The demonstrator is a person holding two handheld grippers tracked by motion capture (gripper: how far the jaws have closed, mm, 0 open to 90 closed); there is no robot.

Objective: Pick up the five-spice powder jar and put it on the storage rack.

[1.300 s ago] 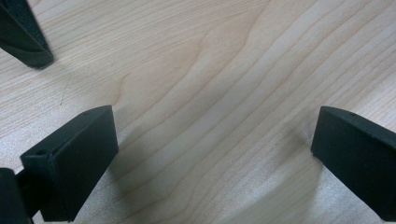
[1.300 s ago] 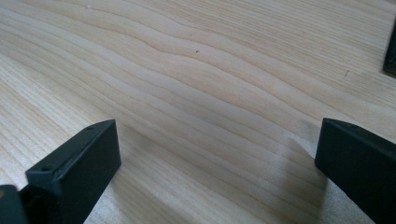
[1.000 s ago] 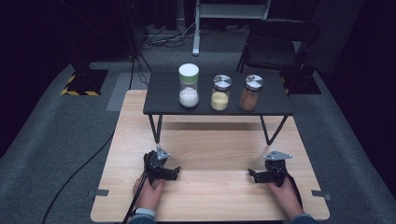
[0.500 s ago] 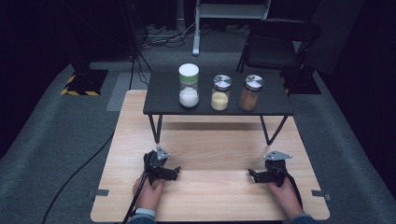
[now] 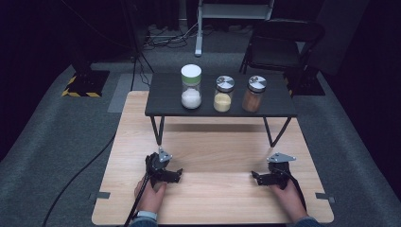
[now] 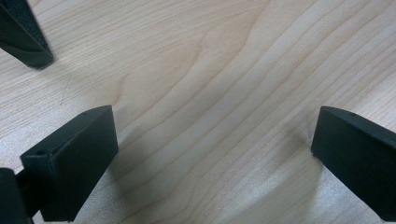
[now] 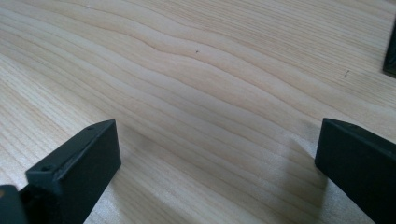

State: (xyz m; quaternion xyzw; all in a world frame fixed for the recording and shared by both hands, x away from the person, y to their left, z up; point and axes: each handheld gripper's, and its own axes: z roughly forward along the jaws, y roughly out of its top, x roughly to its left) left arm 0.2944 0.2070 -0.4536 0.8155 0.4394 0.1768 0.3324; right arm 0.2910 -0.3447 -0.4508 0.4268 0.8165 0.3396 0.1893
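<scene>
Left gripper [image 5: 176, 175] rests low on the wooden tabletop [image 5: 213, 198], jaws spread wide and empty; the left gripper view has bare wood grain between its fingers [image 6: 70, 163] and nothing clasped. Right gripper [image 5: 257, 178] mirrors it on the other side of the board, likewise released, with plain wood between its fingers [image 7: 74, 172]. Both point inward toward each other, well apart, each held by a hand [image 5: 150, 196] coming in from the near edge.

Nearest things to work with: three jars in a row on the black raised shelf [image 5: 161, 106] at the far half of the table.
- white-lidded jar [image 5: 191, 86], left of the row, tallest, white powder or grains in its lower part.
- silver-lidded jar with yellow contents [image 5: 223, 93], middle.
- silver-lidded jar with brown contents [image 5: 255, 93], right.

All three upright, lids on, near one another but apart. Shelf stands on thin dark legs [image 5: 157, 130] over the wood.

Progress, as judged: nothing begun. No jar touched or lifted; both grippers sit well short of the shelf, in what reads as a start pose. Everything remains: reach up and forward to a jar, close on it, carry out the handling. Which jar comes first cannot be told from the pose.

Beyond the table: grey carpet [image 5: 56, 142], a dark chair [image 5: 283, 47] behind.
</scene>
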